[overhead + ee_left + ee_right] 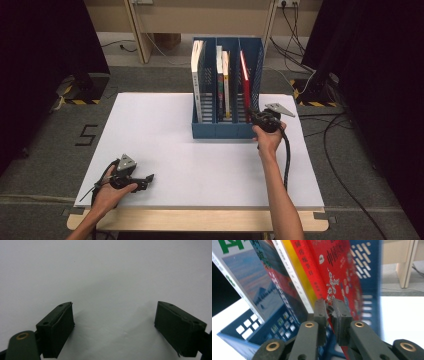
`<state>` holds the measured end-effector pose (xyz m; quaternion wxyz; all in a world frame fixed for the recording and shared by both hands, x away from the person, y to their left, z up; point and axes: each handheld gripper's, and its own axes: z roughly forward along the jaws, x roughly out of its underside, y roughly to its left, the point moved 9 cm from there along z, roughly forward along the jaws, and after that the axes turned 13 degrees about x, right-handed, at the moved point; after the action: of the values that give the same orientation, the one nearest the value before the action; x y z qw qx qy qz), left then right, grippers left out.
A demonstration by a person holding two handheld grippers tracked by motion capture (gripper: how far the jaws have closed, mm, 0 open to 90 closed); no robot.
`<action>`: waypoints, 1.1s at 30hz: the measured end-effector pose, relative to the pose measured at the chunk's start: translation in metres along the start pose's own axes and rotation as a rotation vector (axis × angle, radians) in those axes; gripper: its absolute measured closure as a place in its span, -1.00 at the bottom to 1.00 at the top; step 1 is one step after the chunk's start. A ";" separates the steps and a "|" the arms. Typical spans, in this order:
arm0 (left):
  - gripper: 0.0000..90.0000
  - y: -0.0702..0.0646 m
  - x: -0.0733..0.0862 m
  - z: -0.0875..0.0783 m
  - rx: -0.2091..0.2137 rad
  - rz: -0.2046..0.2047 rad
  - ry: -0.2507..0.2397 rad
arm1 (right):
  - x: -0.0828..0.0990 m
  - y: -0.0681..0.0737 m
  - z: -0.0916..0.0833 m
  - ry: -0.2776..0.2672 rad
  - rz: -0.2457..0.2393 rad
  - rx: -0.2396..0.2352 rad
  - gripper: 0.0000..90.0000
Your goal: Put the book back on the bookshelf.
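blue file rack (pixel 227 130) — showing slotted walls | red book (pixel 337 272) — displaying white floral pattern and dark lettering | right gripper (pixel 329 312) showing black jaws, brass rivets | left gripper (pixel 115 325) showing black pads | table (pixel 165 150) appearing plain white

Even overhead light, soft shadows on tabletop (pixel 165 130); bg dark, closeups slightly blurry.
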<state>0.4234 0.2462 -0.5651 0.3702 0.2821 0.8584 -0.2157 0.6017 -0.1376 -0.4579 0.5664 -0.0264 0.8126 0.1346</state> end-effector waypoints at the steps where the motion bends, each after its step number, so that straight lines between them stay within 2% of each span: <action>1: -0.67 0.000 0.000 0.000 0.000 0.000 0.000 | -0.001 0.003 0.003 -0.001 0.006 0.003 0.81; 9: -0.67 0.000 0.000 0.000 0.000 0.000 0.000 | -0.009 0.015 0.023 0.008 0.018 0.026 0.72; 13: -0.67 0.000 0.000 0.000 0.000 0.000 0.000 | -0.013 0.018 0.024 0.000 0.036 0.034 0.54; 16: -0.67 0.000 0.000 0.000 0.000 0.000 0.000 | -0.015 0.019 0.021 -0.015 -0.032 0.065 0.26; 18: -0.67 0.000 0.000 0.000 0.000 0.000 0.000 | -0.016 0.025 0.020 -0.026 -0.070 0.062 0.13; 20: -0.67 0.000 0.000 0.000 0.000 0.000 0.000 | -0.018 0.027 0.021 -0.032 -0.109 0.080 0.05; 21: -0.67 0.000 0.000 0.000 0.000 0.001 0.000 | -0.019 0.028 0.022 -0.034 -0.109 0.083 0.03; 24: -0.67 0.000 0.000 0.000 0.000 0.001 0.000 | -0.025 0.031 0.029 -0.043 -0.092 0.094 0.03; 29: -0.67 0.000 0.000 0.000 0.001 0.001 0.000 | -0.030 0.031 0.038 -0.044 -0.077 0.150 0.05; 31: -0.67 0.000 0.000 0.000 0.001 0.001 0.000 | -0.032 0.030 0.039 -0.047 -0.073 0.160 0.22; 33: -0.67 0.000 0.000 0.000 0.001 0.000 0.001 | -0.034 0.029 0.039 -0.052 -0.068 0.165 0.31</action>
<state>0.4234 0.2462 -0.5651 0.3698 0.2824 0.8584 -0.2159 0.6441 -0.1037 -0.4340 0.5918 -0.0036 0.8046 0.0487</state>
